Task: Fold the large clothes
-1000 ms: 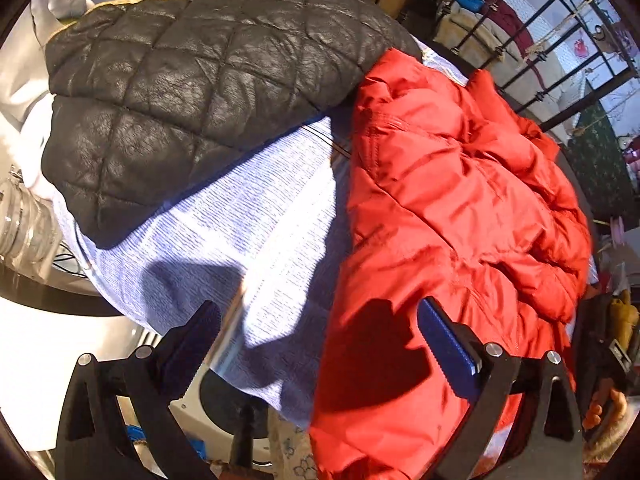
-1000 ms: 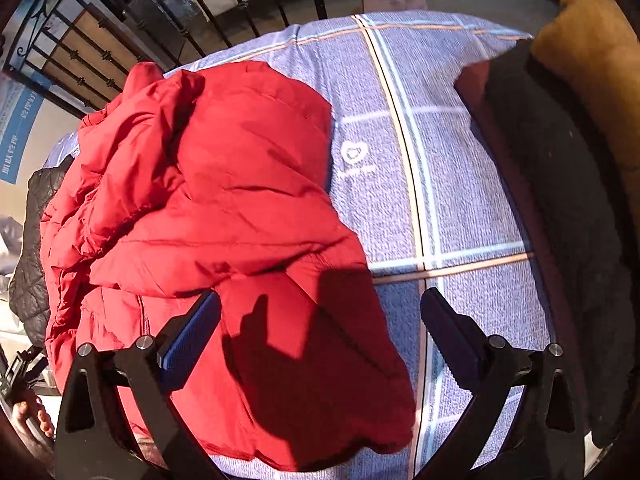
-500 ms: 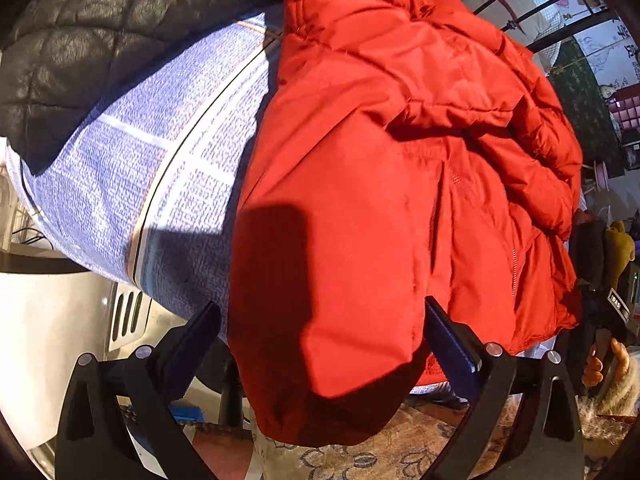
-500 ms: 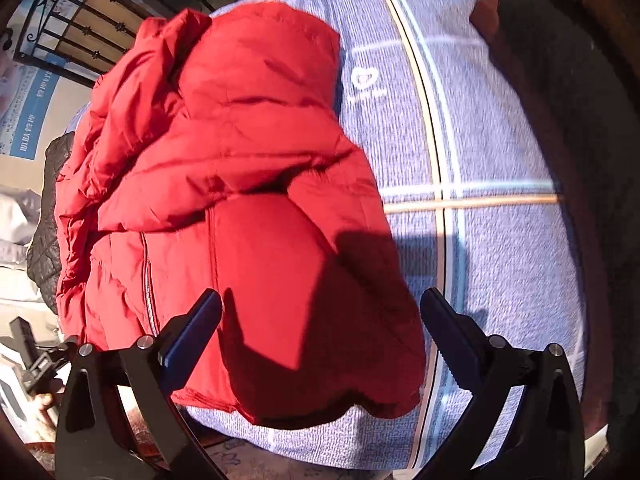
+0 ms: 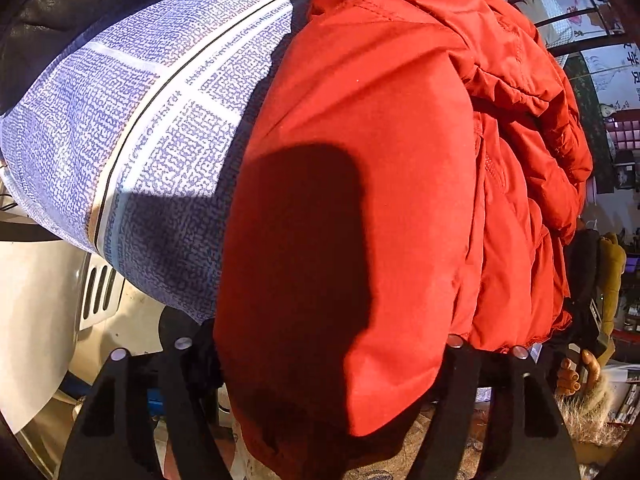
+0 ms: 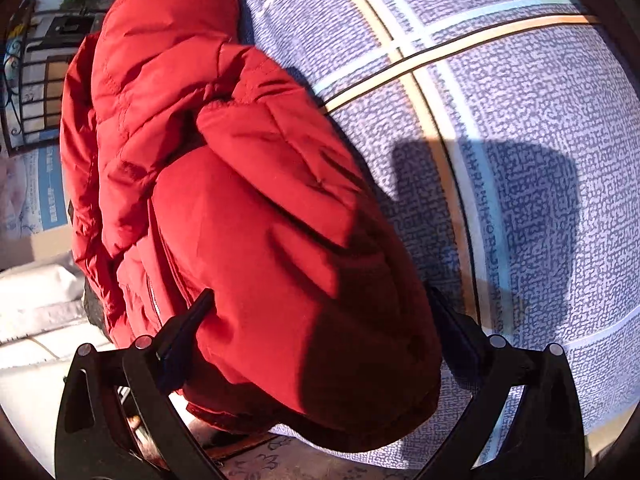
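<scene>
Left wrist: red jacket (image 5: 360, 160) between closing fingers (image 5: 200, 356).

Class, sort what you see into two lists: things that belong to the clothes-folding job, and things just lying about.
Belongs to the job:
red puffer jacket
left claw, closing around the jacket's hem
right claw, straddling the hem

Just lying about:
black quilted jacket
blue checked bedcover
iron railing

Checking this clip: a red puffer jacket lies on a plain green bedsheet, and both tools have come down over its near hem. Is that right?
Not quite. The bedsheet is blue-and-white patterned with stripes, not plain green, as the right wrist view shows. The rest holds: the red puffer jacket lies on it, with the left tool and right tool straddling its near hem.
</scene>
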A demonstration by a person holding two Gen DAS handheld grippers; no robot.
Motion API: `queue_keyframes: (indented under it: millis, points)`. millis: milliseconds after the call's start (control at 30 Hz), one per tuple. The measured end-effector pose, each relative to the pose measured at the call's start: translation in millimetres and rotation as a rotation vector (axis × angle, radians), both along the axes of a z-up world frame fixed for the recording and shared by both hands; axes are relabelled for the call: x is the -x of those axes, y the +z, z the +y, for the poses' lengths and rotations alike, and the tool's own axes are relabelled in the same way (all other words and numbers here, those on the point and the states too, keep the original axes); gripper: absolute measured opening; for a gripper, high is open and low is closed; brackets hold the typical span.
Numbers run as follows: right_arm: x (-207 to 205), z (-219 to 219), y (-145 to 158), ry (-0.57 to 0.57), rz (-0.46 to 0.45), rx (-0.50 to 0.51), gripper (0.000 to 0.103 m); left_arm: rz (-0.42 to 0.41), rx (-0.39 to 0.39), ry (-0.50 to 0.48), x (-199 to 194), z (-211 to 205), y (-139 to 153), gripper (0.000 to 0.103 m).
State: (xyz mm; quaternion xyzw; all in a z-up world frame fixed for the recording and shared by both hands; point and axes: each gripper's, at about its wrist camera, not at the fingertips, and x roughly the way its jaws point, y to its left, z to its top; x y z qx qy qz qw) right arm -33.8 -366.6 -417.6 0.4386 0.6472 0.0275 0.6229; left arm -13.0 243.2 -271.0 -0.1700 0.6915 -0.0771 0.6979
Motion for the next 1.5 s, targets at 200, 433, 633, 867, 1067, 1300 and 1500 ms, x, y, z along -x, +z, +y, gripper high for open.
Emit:
queue_keyframes:
  millis: [200, 433, 633, 867, 1067, 1300, 1500]
  points:
    - [2.8, 7.1, 16.2, 0.014, -0.044, -0.018, 0.063, -0.017, 0.024, -0.02, 3.1, 5.7, 7.0, 0.049]
    - [-3.6, 21.0, 48.2, 0.043, -0.108, -0.002, 0.031, -0.03, 0.026, -0.05, -4.0, 0.3, 18.1, 0.031]
    - [-12.8, 28.0, 75.9, 0.008, -0.168, -0.06, 0.027, -0.061, 0.093, -0.009, -9.6, -2.0, 38.8, 0.023]
    - [-31.8, 20.4, 110.7, -0.048, -0.246, -0.147, 0.025, -0.153, 0.132, -0.005, -28.3, -5.6, 76.5, 0.021]
    - [-60.5, 1.2, 139.1, -0.122, -0.311, -0.224, 0.024, -0.232, 0.188, 0.051, -61.1, 3.7, 108.0, 0.02]
    - [-118.9, -22.7, 177.4, -0.161, -0.392, -0.237, 0.023, -0.305, 0.185, 0.051, -123.5, 4.7, 147.5, 0.019]
    - [-173.9, -35.6, 200.8, -0.209, -0.448, -0.234, 0.021, -0.362, 0.166, 0.057, -187.9, -8.7, 176.2, 0.019]
